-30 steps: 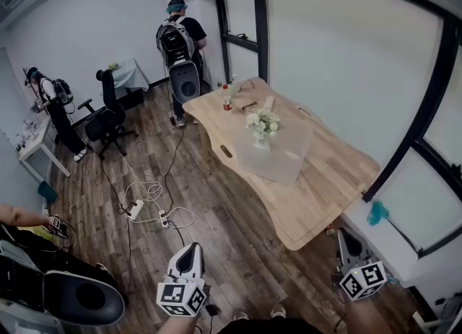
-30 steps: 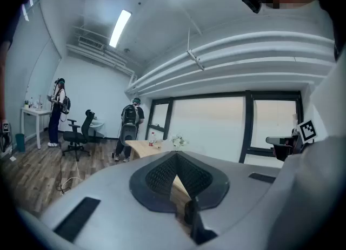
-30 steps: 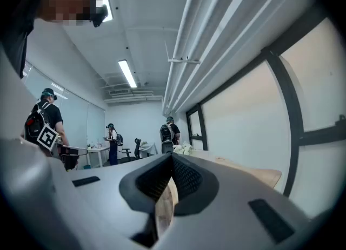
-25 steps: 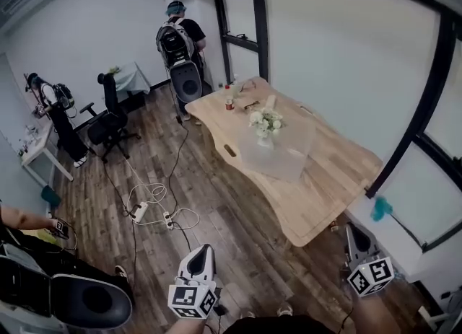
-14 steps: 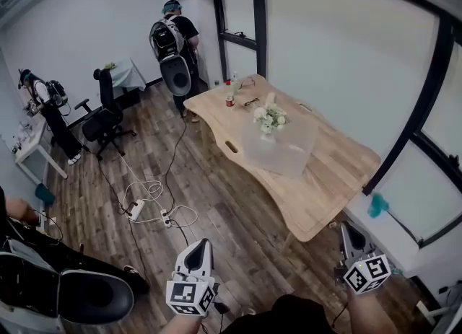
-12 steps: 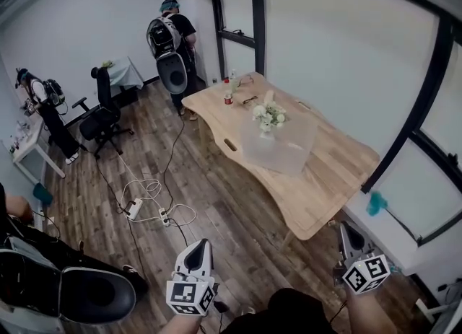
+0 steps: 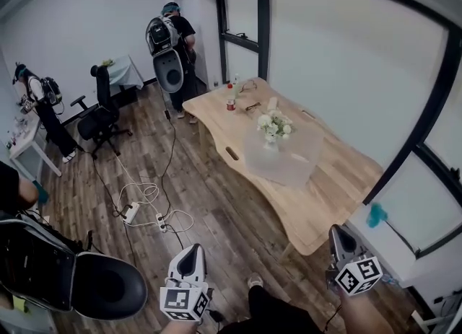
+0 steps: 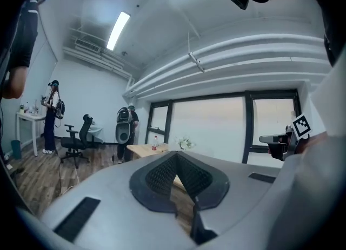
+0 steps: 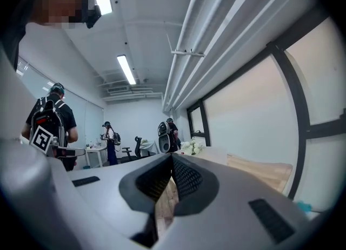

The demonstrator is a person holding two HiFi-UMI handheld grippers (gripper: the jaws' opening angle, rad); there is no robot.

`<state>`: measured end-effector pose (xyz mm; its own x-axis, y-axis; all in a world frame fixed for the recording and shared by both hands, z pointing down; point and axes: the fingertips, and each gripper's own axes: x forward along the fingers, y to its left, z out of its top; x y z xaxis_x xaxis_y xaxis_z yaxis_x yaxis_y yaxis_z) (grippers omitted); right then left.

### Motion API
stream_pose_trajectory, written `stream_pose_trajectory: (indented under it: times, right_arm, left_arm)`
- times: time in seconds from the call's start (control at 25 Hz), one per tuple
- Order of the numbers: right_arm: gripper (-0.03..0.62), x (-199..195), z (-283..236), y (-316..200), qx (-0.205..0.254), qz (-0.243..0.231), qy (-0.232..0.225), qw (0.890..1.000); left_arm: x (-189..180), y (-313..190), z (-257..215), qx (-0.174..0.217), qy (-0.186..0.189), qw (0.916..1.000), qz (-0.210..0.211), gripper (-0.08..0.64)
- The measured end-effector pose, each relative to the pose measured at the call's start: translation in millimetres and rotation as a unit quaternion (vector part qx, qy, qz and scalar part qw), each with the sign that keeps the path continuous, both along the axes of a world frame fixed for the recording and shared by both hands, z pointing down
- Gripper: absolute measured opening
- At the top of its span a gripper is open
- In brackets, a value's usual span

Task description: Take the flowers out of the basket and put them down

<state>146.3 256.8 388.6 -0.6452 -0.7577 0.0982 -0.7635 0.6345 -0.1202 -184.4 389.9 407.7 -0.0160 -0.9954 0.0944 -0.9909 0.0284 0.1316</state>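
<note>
A bunch of white flowers stands upright in a pale holder on a translucent sheet in the middle of the wooden table. I cannot make out the basket itself. Both grippers are far from it, over the wooden floor at the bottom of the head view. My left gripper is shut and holds nothing. My right gripper is also shut and empty, near the table's closest corner. The flowers appear small beyond the left gripper, and the flowers likewise past the right gripper.
A person with a backpack stands at the table's far end, and another person is at the left wall. An office chair and floor cables with power strips lie left of the table. A red-capped bottle stands on its far end.
Both grippers have shifted a little across the floor toward the table and stay shut. The person with the backpack has stepped slightly left, and the view has swung a bit.
</note>
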Motion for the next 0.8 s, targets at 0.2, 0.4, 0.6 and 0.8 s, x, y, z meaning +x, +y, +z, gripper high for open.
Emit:
stream_pose_trajectory:
  times: [0.2, 0.4, 0.6, 0.8]
  right_arm:
    - [0.021, -22, 7, -47, -0.009, -0.007, -0.008, 1.0]
    - [0.021, -46, 12, -101, -0.015, -0.015, -0.02, 1.0]
    - [0.021, -57, 17, -143, -0.021, -0.027, -0.029, 0.999]
    - [0.021, -53, 34, -190, -0.041, -0.025, -0.032, 0.998]
  left_arm:
    - [-18, -33, -9, 0.001, -0.013, 0.9999, -0.008, 0.005]
    - [-41, -80, -16, -0.003, -0.022, 0.9994, -0.025, 0.005]
    - [-46, -127, -21, -0.011, -0.028, 0.9992, -0.025, 0.005]
    - [-44, -173, -21, -0.017, -0.037, 0.9989, -0.024, 0.005]
